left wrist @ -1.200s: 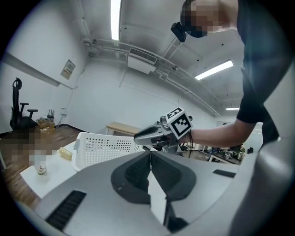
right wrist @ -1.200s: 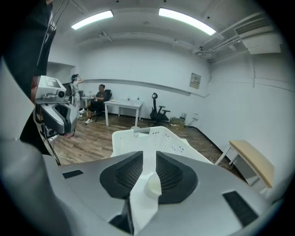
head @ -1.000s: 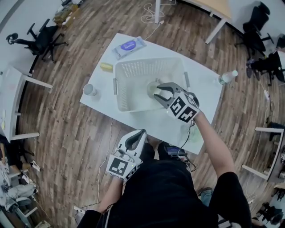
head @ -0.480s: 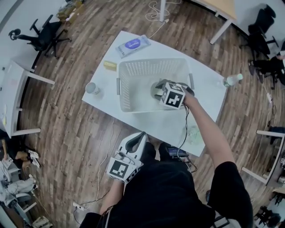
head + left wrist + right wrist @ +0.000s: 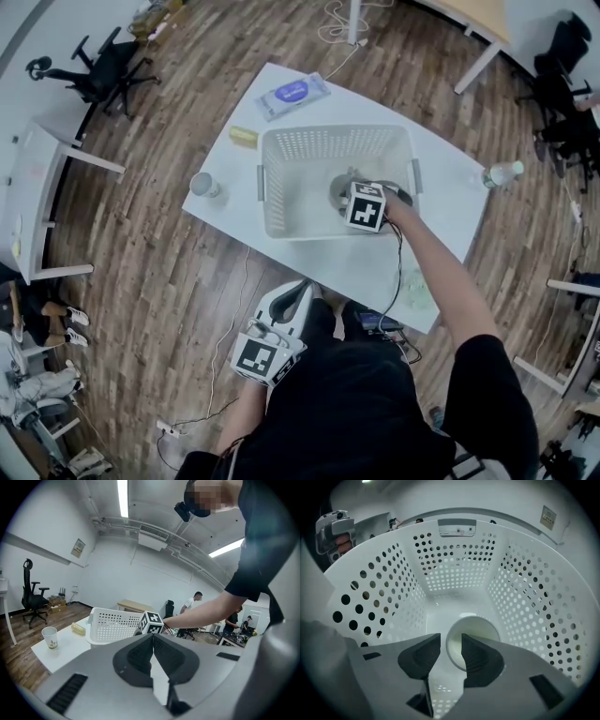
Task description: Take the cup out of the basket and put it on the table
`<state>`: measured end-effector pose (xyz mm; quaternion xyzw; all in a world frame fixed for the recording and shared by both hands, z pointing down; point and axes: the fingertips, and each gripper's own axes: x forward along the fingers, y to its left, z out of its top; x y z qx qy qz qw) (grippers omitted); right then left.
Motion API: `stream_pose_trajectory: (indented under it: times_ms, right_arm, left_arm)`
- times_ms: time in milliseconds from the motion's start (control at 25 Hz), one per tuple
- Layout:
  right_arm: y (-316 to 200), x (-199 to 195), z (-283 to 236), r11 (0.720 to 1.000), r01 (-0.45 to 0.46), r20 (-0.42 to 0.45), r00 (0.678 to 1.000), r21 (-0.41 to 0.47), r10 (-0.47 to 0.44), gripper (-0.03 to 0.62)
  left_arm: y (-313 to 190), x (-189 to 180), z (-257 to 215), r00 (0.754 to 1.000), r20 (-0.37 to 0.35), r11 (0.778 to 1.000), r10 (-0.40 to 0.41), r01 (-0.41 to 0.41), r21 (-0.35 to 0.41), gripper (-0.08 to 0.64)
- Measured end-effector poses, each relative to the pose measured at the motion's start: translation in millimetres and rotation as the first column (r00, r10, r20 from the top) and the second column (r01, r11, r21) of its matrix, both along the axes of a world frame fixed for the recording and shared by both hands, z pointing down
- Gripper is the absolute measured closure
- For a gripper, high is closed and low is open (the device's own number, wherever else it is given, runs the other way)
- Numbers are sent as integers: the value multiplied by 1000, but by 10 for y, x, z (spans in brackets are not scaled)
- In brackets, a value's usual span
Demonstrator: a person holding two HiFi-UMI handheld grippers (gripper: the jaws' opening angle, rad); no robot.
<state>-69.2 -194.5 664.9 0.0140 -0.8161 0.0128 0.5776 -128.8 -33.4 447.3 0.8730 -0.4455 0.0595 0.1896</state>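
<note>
A white cup (image 5: 480, 631) lies on its side on the floor of the white perforated basket (image 5: 454, 569), mouth towards my right gripper (image 5: 451, 644). The cup's near rim sits in the gap between the two jaws, one jaw outside and one in the mouth, and the pads do not visibly press on it. In the head view the right gripper (image 5: 351, 193) reaches down into the basket (image 5: 309, 150), its marker cube hiding most of the cup (image 5: 338, 191). My left gripper (image 5: 289, 298) hangs low by the person's lap, off the table, jaws shut and empty (image 5: 153, 637).
On the white table (image 5: 441, 192) outside the basket stand a paper cup (image 5: 202, 185), a yellow item (image 5: 244, 137), a wipes packet (image 5: 294, 95) and a plastic bottle (image 5: 502, 174). Office chairs and other desks ring the wooden floor.
The right gripper has dropped from above the basket's front edge down into the basket, onto the cup. The left gripper has stayed by the lap.
</note>
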Motion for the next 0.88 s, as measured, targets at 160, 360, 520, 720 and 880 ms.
stream_pose_trajectory:
  times_ms: [160,360,520,720,880]
  right_arm:
    - [-18,28,95,999,30,-36,999,32,-29,494]
    - [4,18,110,998,51,-53,997,30,-49,514]
    - [10,9,134,998,54,-44,998,29,-53,546]
    - [12,-2,114,998,55,-41,998,23,-54,549]
    - [9,-2,100,998,53,-34,998,30,-52,549]
  left_arm:
    - [11,-31,30,1000,4,1000,-10,10,-3,551]
    - [12,-50,47,1000,9,1000,-13,13,-9,551]
    - [24,-54,47,1000,9,1000,-15,15,-1,551]
    - [43,-69,23,1000,12,1000,-11,11,7,551]
    - [61,-81,8,1000,10,1000,-15,15,8,551]
